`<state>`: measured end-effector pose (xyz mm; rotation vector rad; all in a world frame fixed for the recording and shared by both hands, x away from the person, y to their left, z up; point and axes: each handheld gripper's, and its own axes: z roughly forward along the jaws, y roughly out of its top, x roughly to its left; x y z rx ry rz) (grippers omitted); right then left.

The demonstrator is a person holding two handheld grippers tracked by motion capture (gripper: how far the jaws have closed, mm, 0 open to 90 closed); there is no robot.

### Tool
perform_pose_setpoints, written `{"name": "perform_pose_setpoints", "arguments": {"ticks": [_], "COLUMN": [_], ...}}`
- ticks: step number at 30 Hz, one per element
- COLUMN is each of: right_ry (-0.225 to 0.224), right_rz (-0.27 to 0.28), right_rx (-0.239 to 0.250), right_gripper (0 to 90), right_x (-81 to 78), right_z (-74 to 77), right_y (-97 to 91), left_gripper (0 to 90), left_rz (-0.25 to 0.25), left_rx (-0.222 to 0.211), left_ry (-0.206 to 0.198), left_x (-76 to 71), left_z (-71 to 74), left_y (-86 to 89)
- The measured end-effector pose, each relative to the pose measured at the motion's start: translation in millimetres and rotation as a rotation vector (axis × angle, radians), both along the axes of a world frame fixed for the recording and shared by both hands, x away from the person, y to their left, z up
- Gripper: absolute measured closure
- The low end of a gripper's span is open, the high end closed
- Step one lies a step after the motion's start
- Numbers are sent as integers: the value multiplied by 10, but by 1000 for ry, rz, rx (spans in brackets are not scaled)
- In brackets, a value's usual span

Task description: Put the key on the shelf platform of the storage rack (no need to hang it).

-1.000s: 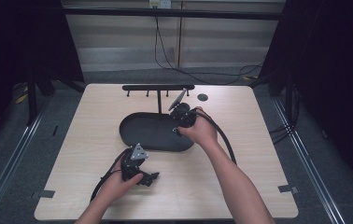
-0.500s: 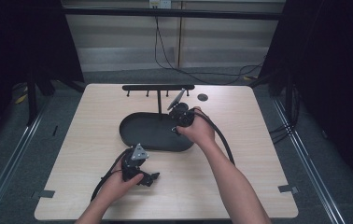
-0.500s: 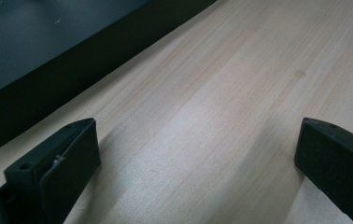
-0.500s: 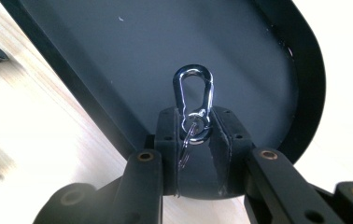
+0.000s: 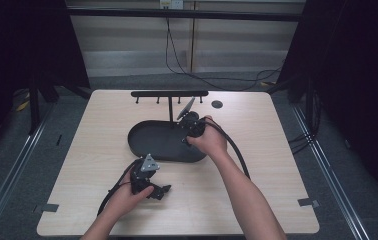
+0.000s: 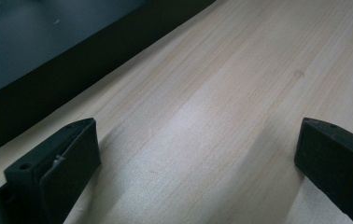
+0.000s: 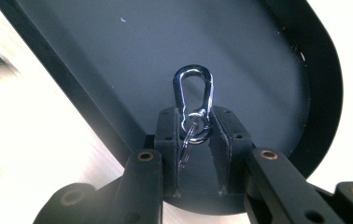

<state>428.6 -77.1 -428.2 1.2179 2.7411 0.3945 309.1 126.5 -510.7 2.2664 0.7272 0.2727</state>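
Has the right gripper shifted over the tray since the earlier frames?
No. The right gripper sits at the same spot over the black tray, just right of the rack's post, shut on the carabiner.

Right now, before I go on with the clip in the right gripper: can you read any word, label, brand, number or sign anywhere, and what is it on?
None can be read.
The carabiner clip in the right gripper: bare shiny metal, no marking.
The black tray: plain, with pale specks.
The hook rack and the round black disc on the table: nothing legible, too small to tell.
The left gripper: plain black pads.
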Motion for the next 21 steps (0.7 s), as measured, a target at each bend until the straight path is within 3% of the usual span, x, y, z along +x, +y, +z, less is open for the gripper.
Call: {"name": "perform_pose_setpoints", "arguments": {"ticks": [21], "right_ry": [1], "right_rz": [9], "right_rx": [-13], "right_gripper": [734], "right_x": [36], "right_z": [-113], "right_y": [61], "left_gripper": [0], "left_rz": [-4], "left_rx": [-8], "left_ry": [5], "left_x": [-3], "left_z": [-4], "left_y": [-8]}}
